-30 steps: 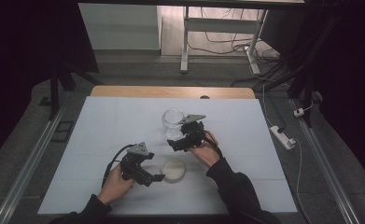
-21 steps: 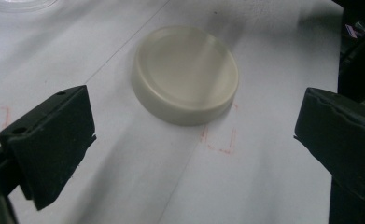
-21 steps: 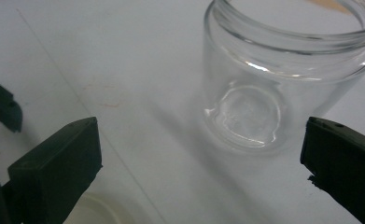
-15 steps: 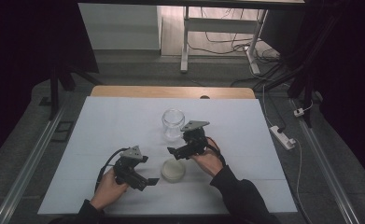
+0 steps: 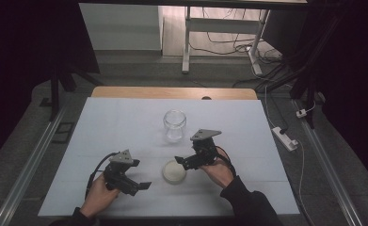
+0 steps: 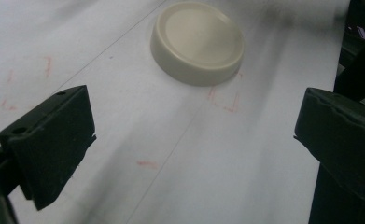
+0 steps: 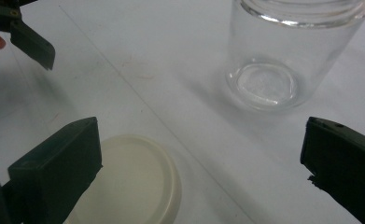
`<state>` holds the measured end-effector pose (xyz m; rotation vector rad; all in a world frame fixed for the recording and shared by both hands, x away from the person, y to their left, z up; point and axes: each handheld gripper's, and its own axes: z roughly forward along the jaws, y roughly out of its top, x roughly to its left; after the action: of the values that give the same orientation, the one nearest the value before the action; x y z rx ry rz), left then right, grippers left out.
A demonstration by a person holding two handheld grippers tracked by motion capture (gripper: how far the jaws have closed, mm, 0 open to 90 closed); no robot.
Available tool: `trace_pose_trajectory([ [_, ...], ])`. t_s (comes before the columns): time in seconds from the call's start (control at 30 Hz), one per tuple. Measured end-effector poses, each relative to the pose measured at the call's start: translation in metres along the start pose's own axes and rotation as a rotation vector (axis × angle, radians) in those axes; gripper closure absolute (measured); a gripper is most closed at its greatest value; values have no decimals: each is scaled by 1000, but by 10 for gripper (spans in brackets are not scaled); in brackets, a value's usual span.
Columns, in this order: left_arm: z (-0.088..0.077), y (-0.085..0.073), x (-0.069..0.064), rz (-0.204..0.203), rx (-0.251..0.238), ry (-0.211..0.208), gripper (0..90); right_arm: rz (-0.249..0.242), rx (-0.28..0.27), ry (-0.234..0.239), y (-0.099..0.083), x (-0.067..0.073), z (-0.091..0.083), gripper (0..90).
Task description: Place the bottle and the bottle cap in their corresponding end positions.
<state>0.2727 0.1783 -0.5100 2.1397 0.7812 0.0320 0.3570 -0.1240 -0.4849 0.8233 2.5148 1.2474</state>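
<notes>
Both hand-held grippers have their jaws spread wide and empty: the right hand-held gripper [image 5: 182, 162] sits just beside the cream lid [image 5: 174, 171], the left hand-held gripper [image 5: 142, 185] a bit further off on the lid's other side. Going big to small, the white desk [image 5: 125, 127] carries the clear glass jar [image 5: 174, 125], upright and open, just beyond the lid, which lies flat.

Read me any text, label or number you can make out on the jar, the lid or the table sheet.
No readable text anywhere.
Glass jar: clear, no label or print.
Cream lid: plain top, no lettering or embossing visible.
White table sheet: a few faint red marks, only scuffs or strokes, not letters or numbers.
Left tool and right tool: black jaws, no markings visible.
</notes>
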Motion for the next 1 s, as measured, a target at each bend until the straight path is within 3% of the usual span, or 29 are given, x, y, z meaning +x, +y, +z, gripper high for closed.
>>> trace_pose_trajectory([
  [0.5, -31, -29, 1, -64, -38, 71, 0, 8, 6, -10, -27, 7, -31, 0],
  [1.0, -60, -59, -1, -120, -75, 143, 0, 32, 3, -74, -59, 5, -72, 0],
])
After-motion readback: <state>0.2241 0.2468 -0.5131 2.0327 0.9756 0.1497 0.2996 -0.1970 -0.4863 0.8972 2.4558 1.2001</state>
